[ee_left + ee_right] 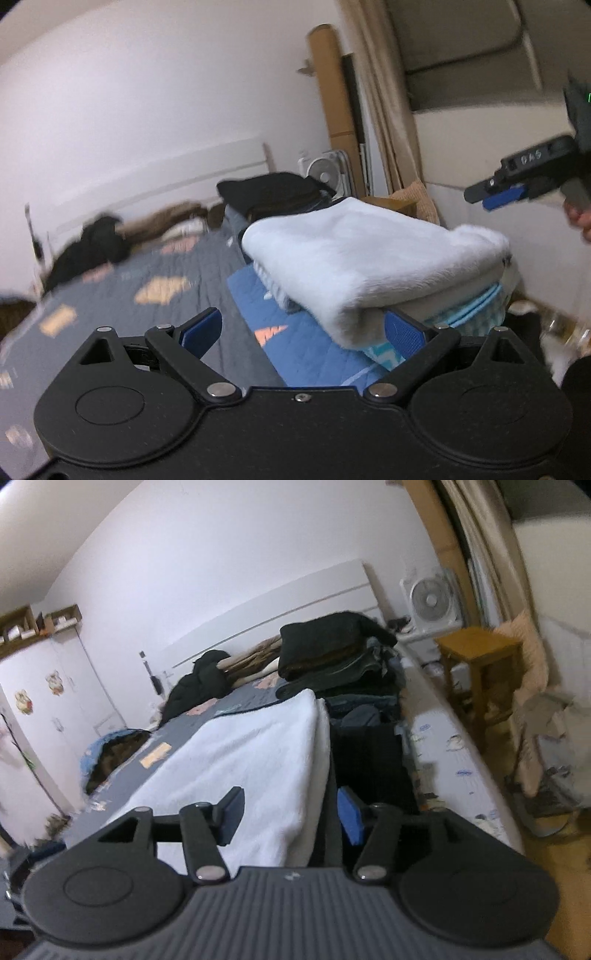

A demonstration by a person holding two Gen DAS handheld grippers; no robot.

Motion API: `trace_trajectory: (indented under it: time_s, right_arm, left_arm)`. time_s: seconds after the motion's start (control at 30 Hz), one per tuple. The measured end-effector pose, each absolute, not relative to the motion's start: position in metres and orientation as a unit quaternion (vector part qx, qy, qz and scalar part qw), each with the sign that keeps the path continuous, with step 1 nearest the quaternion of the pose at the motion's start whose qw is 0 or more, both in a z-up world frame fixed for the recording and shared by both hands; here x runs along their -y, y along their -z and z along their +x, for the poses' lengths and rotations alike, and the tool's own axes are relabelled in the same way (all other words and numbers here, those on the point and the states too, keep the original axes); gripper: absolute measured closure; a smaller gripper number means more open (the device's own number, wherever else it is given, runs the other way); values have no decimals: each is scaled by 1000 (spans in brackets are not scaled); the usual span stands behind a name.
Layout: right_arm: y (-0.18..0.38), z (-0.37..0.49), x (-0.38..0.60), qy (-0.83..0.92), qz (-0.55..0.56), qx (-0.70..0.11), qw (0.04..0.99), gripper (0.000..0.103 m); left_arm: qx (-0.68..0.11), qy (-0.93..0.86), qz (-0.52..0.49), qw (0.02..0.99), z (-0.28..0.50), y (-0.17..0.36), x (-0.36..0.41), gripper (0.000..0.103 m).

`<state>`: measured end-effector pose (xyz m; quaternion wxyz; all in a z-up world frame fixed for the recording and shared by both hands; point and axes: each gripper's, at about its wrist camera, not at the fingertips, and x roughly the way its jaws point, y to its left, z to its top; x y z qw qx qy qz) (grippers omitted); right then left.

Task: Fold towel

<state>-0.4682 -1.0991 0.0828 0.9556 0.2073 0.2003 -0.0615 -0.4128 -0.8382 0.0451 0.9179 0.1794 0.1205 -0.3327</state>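
Two tongs are counted: the left gripper (303,328) and the right gripper (291,818). One folded white towel (362,258) is seen ahead of the left tongs, upon one stack of folded cloths (469,306). Farther beyond both, one fan (430,600) and one wooden stool (480,653) are counted.

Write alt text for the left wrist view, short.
A folded, fluffy pale blue towel sits on top of a stack of folded linens on a bed with a grey patterned quilt. The left claw is open in the foreground, its blue right pad at the towel's near edge. The right claw hovers at the far right.
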Motion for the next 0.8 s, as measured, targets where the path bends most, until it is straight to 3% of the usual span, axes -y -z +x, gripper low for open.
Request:
trace_trajectory:
  time_s: [0.13, 0.2, 0.4, 0.47, 0.6, 0.7, 0.8]
  right_arm:
    - [-81, -476, 1072, 62, 171, -184, 966, 48]
    - [-77, -474, 1063, 60, 165, -183, 967, 48]
    - [-53, -454, 1057, 79, 148, -222, 961, 48]
    - [-45, -450, 1061, 82, 155, -230, 957, 48]
    - [-37, -447, 1066, 77, 155, -231, 958, 44]
    - [-38, -448, 1063, 82, 152, -232, 957, 44]
    - [-37, -451, 1060, 95, 135, -233, 958, 44]
  left_arm:
    - [-102, 328, 207, 916, -416, -39, 860, 11]
    - [-115, 325, 211, 915, -413, -34, 869, 23]
    - [-120, 311, 209, 919, -408, -28, 872, 41]
    - [-122, 306, 206, 921, -407, -27, 869, 55]
    - [-126, 297, 201, 925, -405, -25, 863, 55]
    - [-127, 291, 196, 928, -403, -24, 861, 42]
    - [-118, 287, 182, 933, -403, -21, 874, 40]
